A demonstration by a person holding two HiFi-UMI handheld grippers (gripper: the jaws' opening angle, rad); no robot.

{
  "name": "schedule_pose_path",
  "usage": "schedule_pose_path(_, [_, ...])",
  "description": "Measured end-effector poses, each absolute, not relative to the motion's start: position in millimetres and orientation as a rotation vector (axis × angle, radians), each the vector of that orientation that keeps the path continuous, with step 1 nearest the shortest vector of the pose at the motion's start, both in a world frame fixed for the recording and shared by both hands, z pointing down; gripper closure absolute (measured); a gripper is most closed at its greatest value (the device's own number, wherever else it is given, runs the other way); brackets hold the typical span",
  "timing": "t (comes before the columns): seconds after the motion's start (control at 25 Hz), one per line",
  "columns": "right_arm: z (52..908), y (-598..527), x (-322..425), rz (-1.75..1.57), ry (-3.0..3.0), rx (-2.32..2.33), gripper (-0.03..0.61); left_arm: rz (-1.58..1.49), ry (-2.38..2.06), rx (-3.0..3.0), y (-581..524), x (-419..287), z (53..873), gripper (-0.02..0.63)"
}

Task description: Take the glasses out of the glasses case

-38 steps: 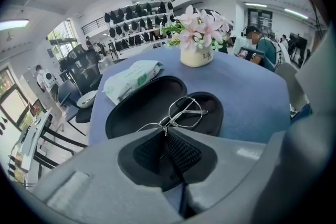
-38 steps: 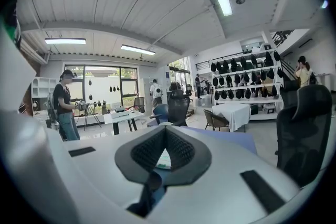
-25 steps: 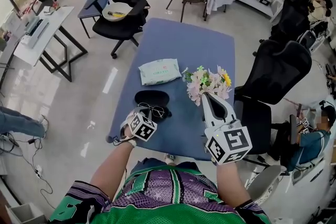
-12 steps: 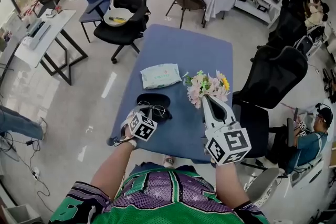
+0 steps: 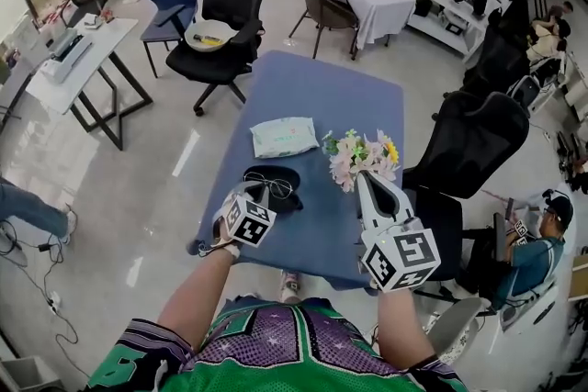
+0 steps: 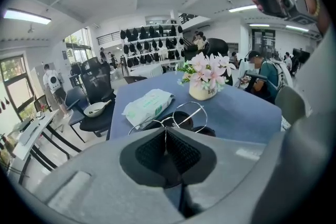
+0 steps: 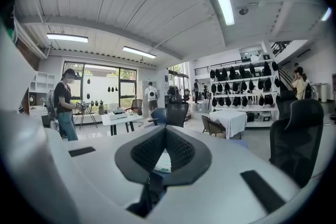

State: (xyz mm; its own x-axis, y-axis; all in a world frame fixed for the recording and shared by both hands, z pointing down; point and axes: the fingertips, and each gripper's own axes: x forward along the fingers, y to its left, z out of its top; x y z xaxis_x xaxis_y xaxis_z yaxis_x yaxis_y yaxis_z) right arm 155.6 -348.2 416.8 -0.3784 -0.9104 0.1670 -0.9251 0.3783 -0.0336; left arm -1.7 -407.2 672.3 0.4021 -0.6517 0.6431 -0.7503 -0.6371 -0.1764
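Thin wire-framed glasses (image 5: pixel 270 187) hang above the open black glasses case (image 5: pixel 287 173) near the front left of the blue table (image 5: pixel 349 96). My left gripper (image 5: pixel 254 196) is shut on the frame near the bridge. In the left gripper view the glasses (image 6: pixel 169 119) stick out just past the shut left gripper (image 6: pixel 166 134), with the case (image 6: pixel 210 131) below them. My right gripper (image 5: pixel 363 175) is held over the table's front right, next to the flowers, shut with nothing in it. The right gripper view shows the right gripper (image 7: pixel 165 136) with its pads together.
A pack of wipes (image 5: pixel 285 135) lies behind the case. A pot of flowers (image 5: pixel 361 153) stands right of the case, close to the right gripper. Black office chairs (image 5: pixel 478 142) stand at the table's right and far end. A person sits at the lower right.
My left gripper has risen with the glasses, lifting them off the case. The right gripper has lifted slightly beside the flowers.
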Motion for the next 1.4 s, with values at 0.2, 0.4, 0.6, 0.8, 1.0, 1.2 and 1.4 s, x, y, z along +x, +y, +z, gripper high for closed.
schedule_pose_path(0.2, [411,-333,147,0.169,-2.494,1.694,0.577,0.943,-1.299,2.56,-400,-7,643,0.594])
schedule_pose_path(0.4, [407,-318,135,0.145,-2.492,1.708,0.577,0.886,-1.326,2.602,-394,-17,623,0.594])
schedule_pose_path(0.6, [401,-302,124,0.124,-2.493,1.734,0.577,0.816,-1.352,2.644,-383,-27,597,0.594])
schedule_pose_path(0.8, [394,-286,113,0.113,-2.49,1.758,0.577,0.678,-1.361,2.658,-370,-42,565,0.594])
schedule_pose_path(1.0, [394,-273,105,0.109,-2.475,1.781,0.577,0.559,-1.376,2.668,-357,-56,536,0.594])
schedule_pose_path(1.2, [398,-263,99,0.12,-2.463,1.797,0.577,0.456,-1.407,2.705,-340,-70,500,0.594])
schedule_pose_path(1.4, [393,-255,92,0.109,-2.468,1.82,0.577,0.264,-1.363,2.747,-319,-80,461,0.594])
